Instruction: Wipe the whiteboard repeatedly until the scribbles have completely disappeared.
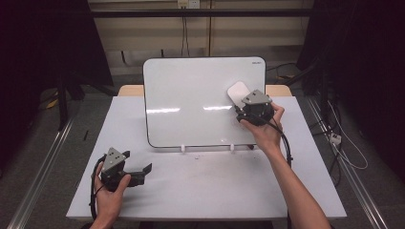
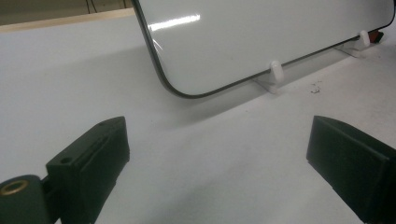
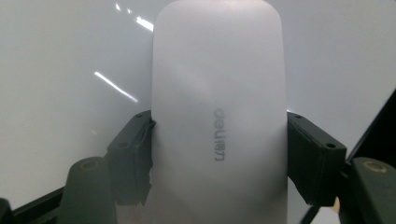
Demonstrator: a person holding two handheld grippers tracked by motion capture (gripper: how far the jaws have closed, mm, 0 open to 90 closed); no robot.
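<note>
Jaws: the right gripper (image 1: 243, 106) is clamping a white eraser (image 1: 238, 90) by its two long sides; the left gripper (image 1: 143, 171) is standing wide apart with nothing between its jaws.

Table (image 1: 200, 191): white, carrying the whole setup.

Whiteboard (image 1: 191, 100): propped at a slant on two small white clips (image 2: 276, 71) at the far middle of the table; its face is looking clean, with only light glare across it.

Eraser: rounded, pale, bearing a grey maker's mark (image 3: 219, 135); it is lying against the board's upper right area, in the right gripper's hold.

Left gripper: resting at the near left of the table, well apart from the board, pointing right toward it.

Step in hand, by judgement: wiping the board, the eraser being pressed to its face. Next move is likely calling for steady pressure and a sweep leftward or downward across the surface, keeping the eraser flat so the propped board is not tipping on its clips.
</note>
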